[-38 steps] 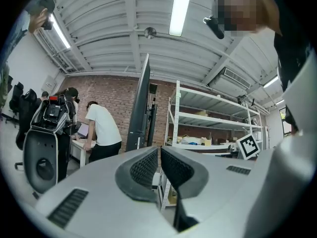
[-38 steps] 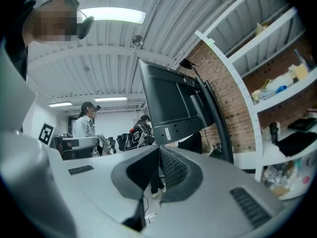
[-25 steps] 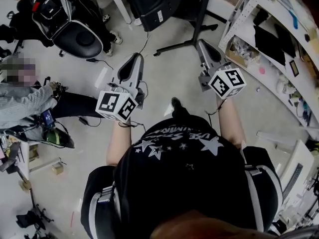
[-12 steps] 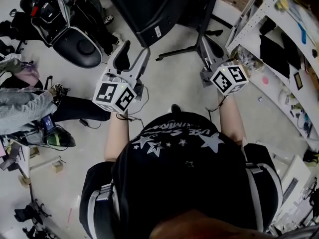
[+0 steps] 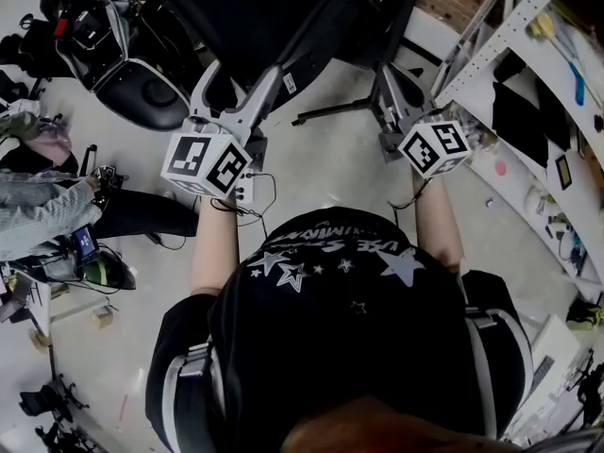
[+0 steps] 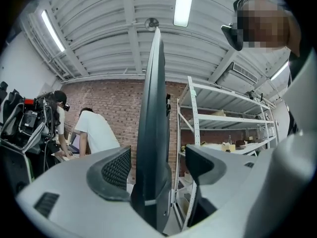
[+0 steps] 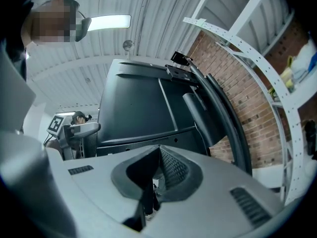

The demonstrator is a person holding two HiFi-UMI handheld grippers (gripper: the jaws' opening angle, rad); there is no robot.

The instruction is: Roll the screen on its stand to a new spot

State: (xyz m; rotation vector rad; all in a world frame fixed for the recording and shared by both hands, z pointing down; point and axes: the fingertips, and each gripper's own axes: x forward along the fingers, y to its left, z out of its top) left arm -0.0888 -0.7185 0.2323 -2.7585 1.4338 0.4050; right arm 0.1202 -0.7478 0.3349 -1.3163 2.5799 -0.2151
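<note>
The screen stands upright on its stand at the far side of the floor, ahead of the person. In the left gripper view it shows edge-on, its long edge running straight up toward the ceiling and its thin side turned to the left gripper. The right gripper view shows its dark back panel, just left of the rack.

Both forearms reach forward, the left one further left. The left gripper's fingers are opening, set either side of the screen's edge without pressing on it. The right gripper points up at the screen's back, its fingers closed together on nothing.
</note>
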